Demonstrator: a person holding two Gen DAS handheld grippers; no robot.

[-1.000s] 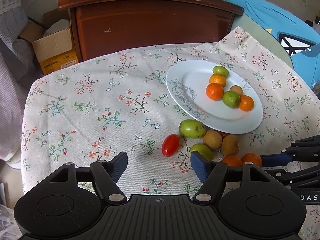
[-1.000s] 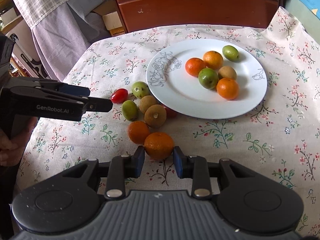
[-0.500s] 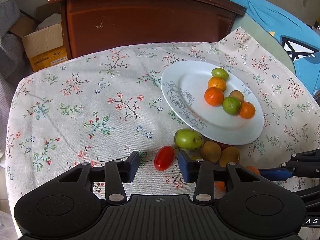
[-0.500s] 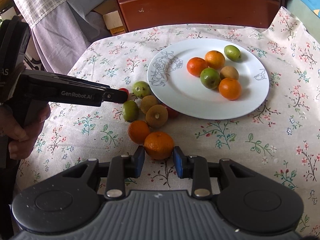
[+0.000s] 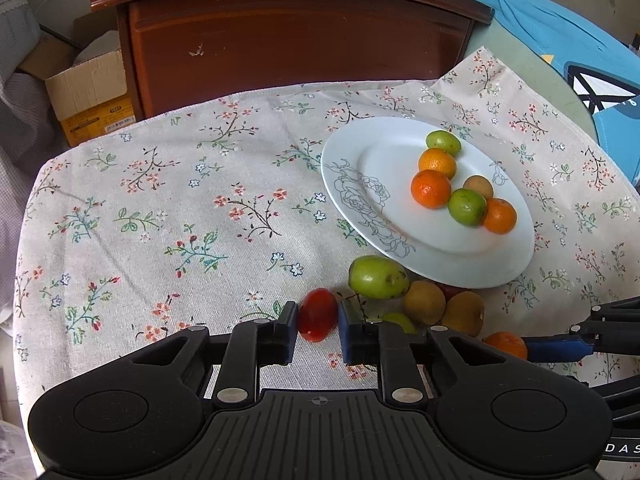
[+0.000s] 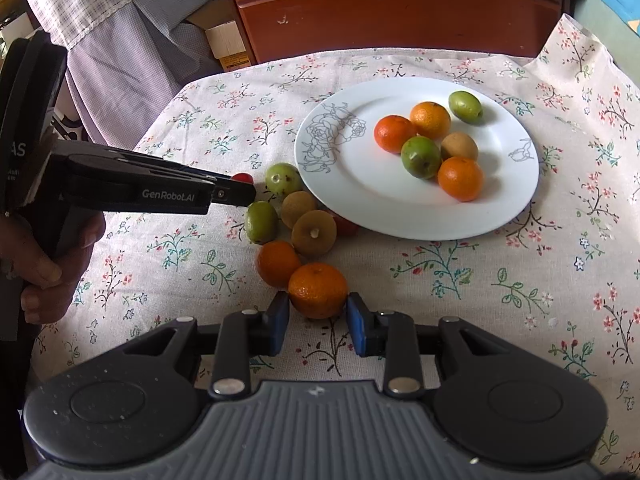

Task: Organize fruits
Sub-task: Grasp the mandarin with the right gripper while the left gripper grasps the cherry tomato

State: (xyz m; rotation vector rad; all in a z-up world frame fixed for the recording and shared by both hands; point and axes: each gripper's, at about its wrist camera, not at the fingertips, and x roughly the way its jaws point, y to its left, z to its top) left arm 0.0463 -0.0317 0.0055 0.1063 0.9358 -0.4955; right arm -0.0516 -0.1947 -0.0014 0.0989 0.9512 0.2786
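A white plate (image 5: 400,240) (image 6: 360,196) holds several oranges, green fruits and a kiwi. Beside its near edge lie loose green fruits (image 5: 378,277), kiwis (image 6: 313,233) and an orange (image 6: 277,262). My left gripper (image 5: 318,326) is shut on a red cherry tomato (image 5: 318,314) at cloth level; it also shows in the right wrist view (image 6: 236,194). My right gripper (image 6: 318,320) is shut on an orange (image 6: 318,290) on the cloth; its blue fingertip shows in the left wrist view (image 5: 556,349).
A floral tablecloth (image 5: 180,220) covers the table. A brown wooden cabinet (image 5: 296,40) stands behind it, with a cardboard box (image 5: 90,96) to its left. Blue fabric (image 5: 560,32) lies at the back right. Checked cloth (image 6: 120,20) hangs at the left.
My left gripper has moved over the red tomato and closed its fingers onto it. My right gripper has stayed on the orange, hardly moving.
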